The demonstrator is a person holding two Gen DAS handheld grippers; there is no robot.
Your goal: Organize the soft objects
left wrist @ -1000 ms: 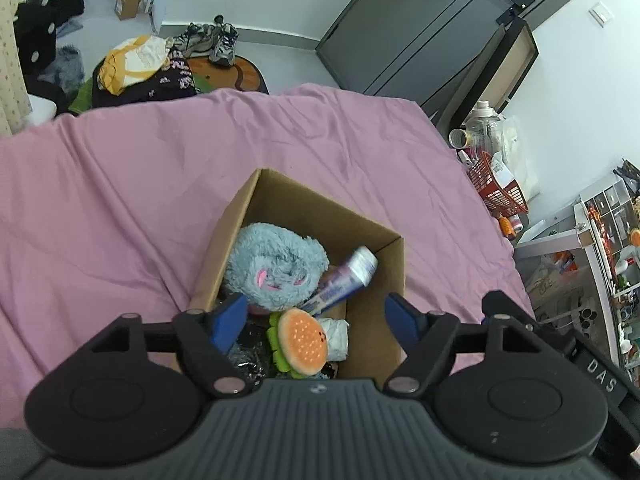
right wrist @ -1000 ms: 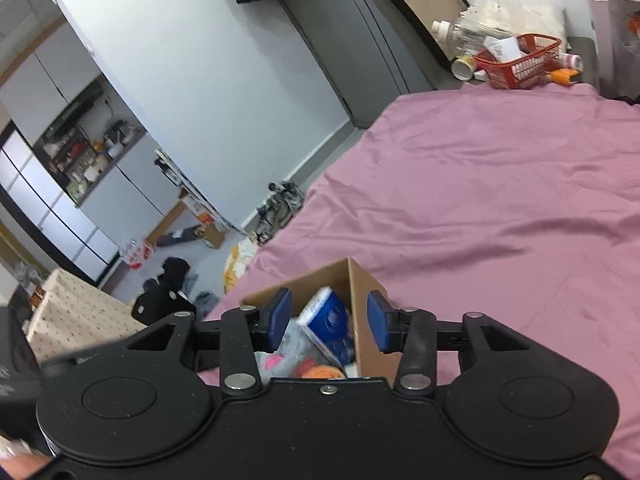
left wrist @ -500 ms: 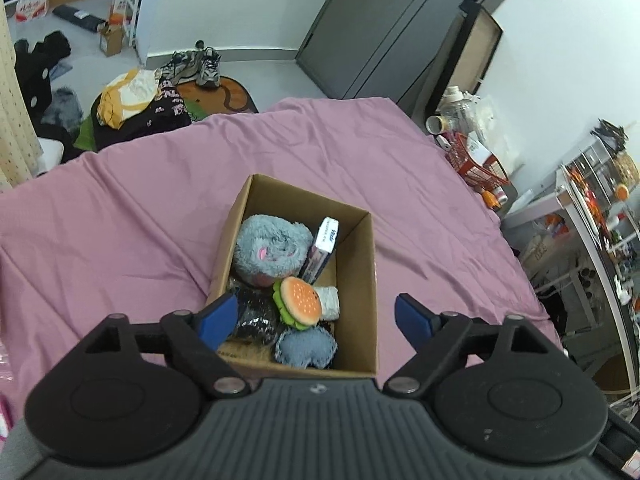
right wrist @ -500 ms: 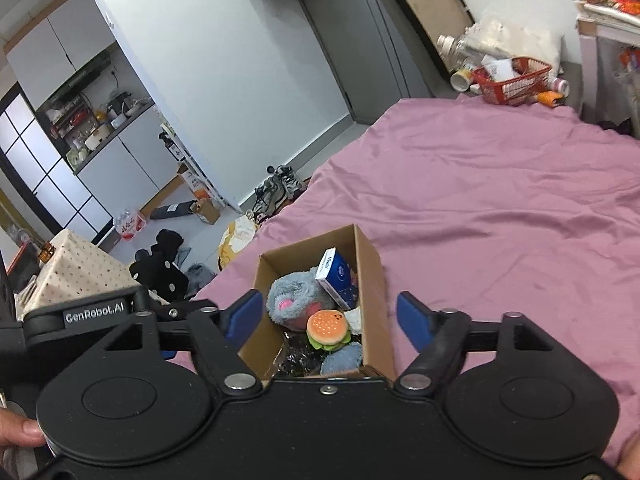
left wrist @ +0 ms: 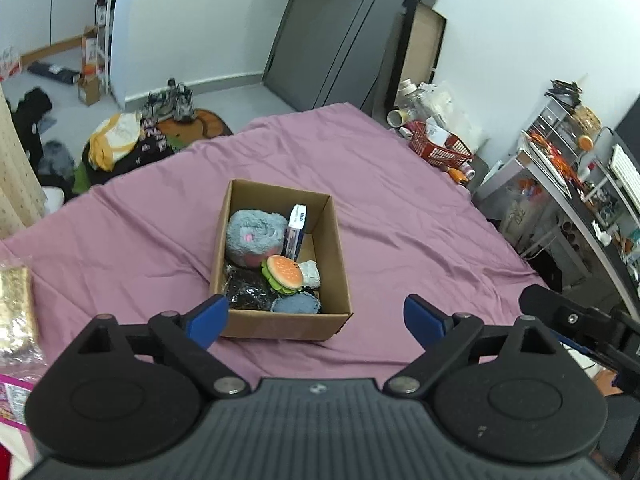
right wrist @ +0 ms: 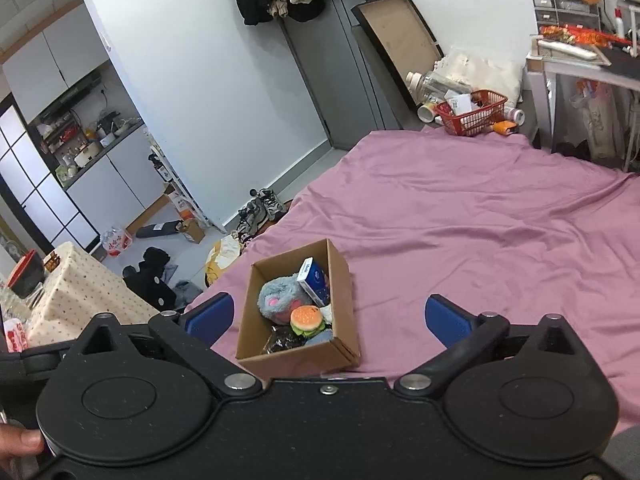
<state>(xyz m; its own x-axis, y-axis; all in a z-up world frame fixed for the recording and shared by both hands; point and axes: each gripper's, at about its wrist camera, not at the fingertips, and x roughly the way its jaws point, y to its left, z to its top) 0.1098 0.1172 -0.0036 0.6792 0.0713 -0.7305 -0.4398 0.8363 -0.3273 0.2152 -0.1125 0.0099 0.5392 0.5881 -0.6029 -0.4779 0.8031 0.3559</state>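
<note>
While both hand-held grippers (left wrist: 316, 316) (right wrist: 328, 316) hang spread and empty, the box (left wrist: 280, 326) sits packed.
Tissue pack (left wrist: 297, 224), propped at 12 o'clock, could topple if bumped.

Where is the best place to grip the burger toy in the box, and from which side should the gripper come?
Probably grip the burger toy across its round bun edges, coming from above: it lies on top of the other items in the cardboard box, whose walls block any sideways approach.

Filled cardboard box (left wrist: 280, 322) on purple bedsheet (left wrist: 400, 220)
</note>
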